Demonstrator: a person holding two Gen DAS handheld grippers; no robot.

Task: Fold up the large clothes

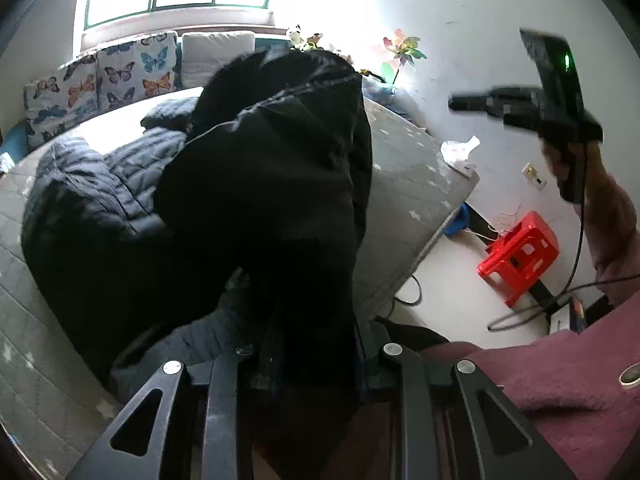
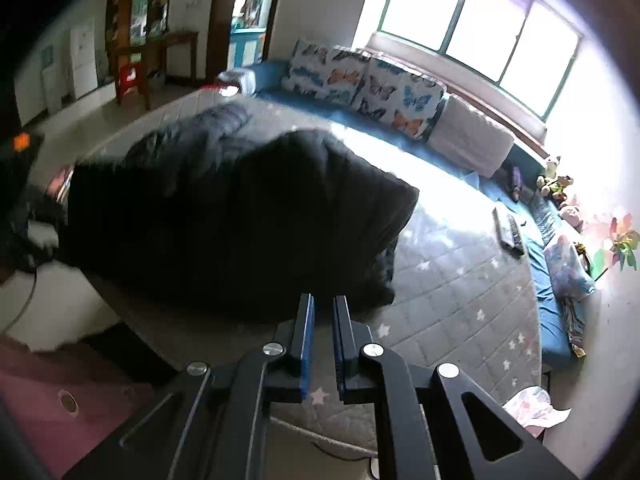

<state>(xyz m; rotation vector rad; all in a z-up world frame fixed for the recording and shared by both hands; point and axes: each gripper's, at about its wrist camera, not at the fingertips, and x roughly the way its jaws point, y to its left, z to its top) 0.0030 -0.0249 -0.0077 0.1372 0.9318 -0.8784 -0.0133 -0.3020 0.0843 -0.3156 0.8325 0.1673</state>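
A large black quilted jacket [image 1: 256, 184] lies heaped on the grey star-patterned mattress [image 1: 404, 184]. Part of it is lifted in a dark fold toward the camera. My left gripper [image 1: 304, 354] is shut on this fold, and the cloth bunches thickly between its fingers. In the left wrist view my right gripper [image 1: 454, 103] hangs in the air to the right of the jacket, held by a hand, and touches nothing. In the right wrist view the right gripper [image 2: 324, 304] has its blue pads almost together with nothing between them. The jacket [image 2: 240, 220] lies just beyond its tips on the mattress [image 2: 460, 280].
Butterfly cushions [image 1: 120, 76] and a white cushion [image 1: 216, 54] line the far side under the window. A red stool [image 1: 520, 256] and loose cables lie on the floor to the right of the bed. Crumpled paper [image 2: 534, 408] sits at the bed corner. A maroon sleeve [image 1: 560, 384] is close.
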